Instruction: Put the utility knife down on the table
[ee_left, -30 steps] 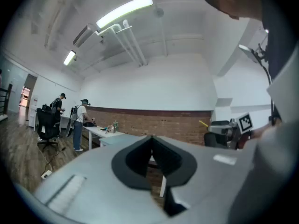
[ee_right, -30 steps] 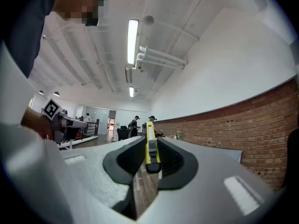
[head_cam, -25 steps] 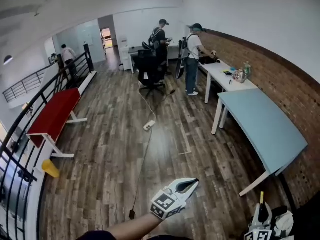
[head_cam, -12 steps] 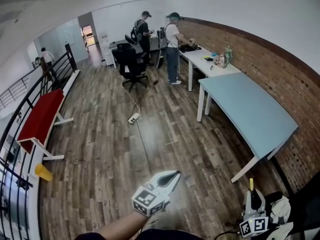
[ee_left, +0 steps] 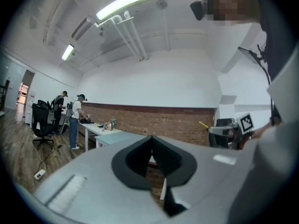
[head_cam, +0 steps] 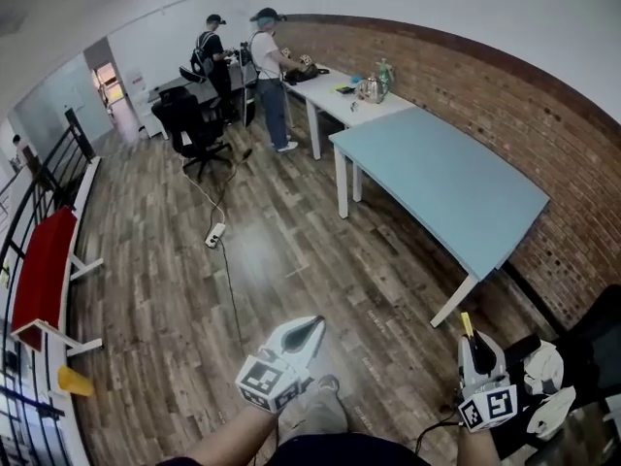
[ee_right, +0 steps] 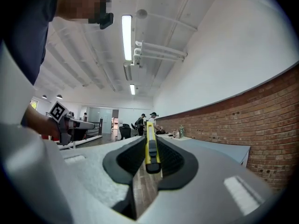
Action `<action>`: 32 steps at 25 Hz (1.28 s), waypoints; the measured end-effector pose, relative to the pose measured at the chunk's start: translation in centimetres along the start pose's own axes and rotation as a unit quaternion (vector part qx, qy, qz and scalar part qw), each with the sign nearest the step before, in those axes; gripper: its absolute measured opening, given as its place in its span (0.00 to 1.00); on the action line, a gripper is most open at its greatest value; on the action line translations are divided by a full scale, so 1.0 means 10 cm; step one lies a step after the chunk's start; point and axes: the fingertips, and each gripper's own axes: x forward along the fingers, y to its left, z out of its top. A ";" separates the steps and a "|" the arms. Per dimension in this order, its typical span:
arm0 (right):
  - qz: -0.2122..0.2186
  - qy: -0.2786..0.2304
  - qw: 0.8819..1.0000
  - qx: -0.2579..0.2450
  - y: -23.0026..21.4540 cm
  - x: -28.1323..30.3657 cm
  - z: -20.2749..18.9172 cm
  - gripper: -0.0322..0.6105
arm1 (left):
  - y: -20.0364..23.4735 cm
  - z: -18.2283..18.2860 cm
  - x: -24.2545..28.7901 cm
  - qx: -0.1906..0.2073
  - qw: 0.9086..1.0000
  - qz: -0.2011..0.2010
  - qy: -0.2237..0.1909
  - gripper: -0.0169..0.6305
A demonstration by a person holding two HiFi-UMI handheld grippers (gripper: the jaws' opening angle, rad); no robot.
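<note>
The utility knife [ee_right: 150, 144] is clamped in the right gripper [head_cam: 476, 355], well apart from the blue table [head_cam: 437, 178] ahead of it, so nothing is put down yet; the left gripper [head_cam: 303, 334] is closed on nothing.

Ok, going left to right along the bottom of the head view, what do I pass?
yellow object on the floor → left gripper, jaws together and empty → right gripper, jaws closed on the utility knife
</note>
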 end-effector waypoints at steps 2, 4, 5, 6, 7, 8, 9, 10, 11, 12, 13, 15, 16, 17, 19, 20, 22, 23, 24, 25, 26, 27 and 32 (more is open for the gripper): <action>-0.011 0.001 1.000 -0.002 -0.05 0.11 0.02 0.17 | 0.12 0.04 0.15 -0.004 1.000 -0.003 0.000 0.03; -0.027 0.003 1.000 -0.001 -0.13 0.21 0.01 0.17 | 0.24 0.10 0.30 -0.005 1.000 -0.005 0.002 0.03; -0.035 0.004 0.999 0.001 -0.17 0.27 0.01 0.17 | 0.31 0.13 0.39 -0.004 1.000 -0.008 0.002 0.03; -0.042 0.004 0.999 0.003 -0.22 0.34 0.00 0.17 | 0.38 0.15 0.47 -0.003 1.000 -0.010 0.002 0.03; -0.048 0.004 0.999 0.005 -0.26 0.42 0.00 0.17 | 0.46 0.17 0.56 -0.003 1.000 -0.014 0.001 0.03; -0.053 0.004 0.999 0.006 -0.30 0.51 -0.01 0.17 | 0.53 0.19 0.63 -0.001 1.000 -0.017 -0.001 0.03; -0.058 0.005 0.998 0.006 -0.33 0.59 -0.01 0.17 | 0.60 0.21 0.71 0.001 1.000 -0.020 -0.002 0.03; -0.062 0.005 0.998 0.005 -0.36 0.67 -0.02 0.17 | 0.67 0.24 0.78 0.004 1.000 -0.022 -0.004 0.03; -0.065 0.005 0.998 0.005 -0.39 0.76 -0.02 0.17 | 0.75 0.26 0.85 0.006 1.000 -0.026 -0.006 0.03; -0.069 0.006 0.998 0.006 -0.41 0.84 -0.03 0.17 | 0.83 0.27 0.91 0.008 1.000 -0.028 -0.007 0.03; -0.071 0.007 0.997 0.007 -0.42 0.93 -0.04 0.17 | 0.91 0.29 0.96 0.007 1.000 -0.028 -0.008 0.03; -0.073 0.011 0.997 0.007 -0.41 1.11 -0.05 0.17 | 1.09 0.35 1.05 0.005 1.000 -0.025 -0.010 0.03; -0.073 0.012 0.997 0.006 -0.40 1.20 -0.05 0.17 | 1.17 0.38 1.10 0.004 1.000 -0.023 -0.012 0.03; -0.073 0.012 0.997 0.005 -0.38 1.30 -0.05 0.17 | 1.26 0.40 1.14 0.004 1.000 -0.022 -0.013 0.03; -0.076 0.010 0.997 0.004 -0.35 1.47 -0.04 0.17 | 1.42 0.36 1.22 0.007 0.999 -0.033 -0.009 0.03; -0.078 0.007 0.997 0.004 -0.33 1.56 -0.03 0.17 | 1.50 0.32 1.27 0.009 0.999 -0.041 -0.006 0.03; -0.079 0.004 0.997 0.004 -0.29 1.72 -0.01 0.17 | 1.63 0.29 1.36 0.019 0.998 -0.054 -0.004 0.03; -0.079 0.003 0.997 0.004 -0.26 1.79 -0.01 0.17 | 1.65 0.30 1.40 0.027 0.998 -0.061 -0.005 0.03; -0.079 0.002 0.997 0.004 -0.24 1.84 0.00 0.17 | 1.66 0.31 1.44 0.034 0.997 -0.069 -0.006 0.03; -0.080 0.002 0.997 0.004 -0.22 1.89 0.00 0.17 | 1.68 0.30 1.47 0.037 0.996 -0.076 -0.005 0.03; -0.081 0.003 0.997 0.004 -0.20 1.93 -0.01 0.17 | 1.70 0.28 1.51 0.036 0.996 -0.080 -0.003 0.03; -0.082 0.005 0.997 0.005 -0.20 1.97 -0.03 0.17 | 1.73 0.24 1.55 0.033 0.996 -0.083 0.001 0.03; -0.089 0.019 0.996 0.009 -0.28 2.18 -0.14 0.17 | 1.93 0.18 1.68 0.025 0.996 -0.085 0.009 0.03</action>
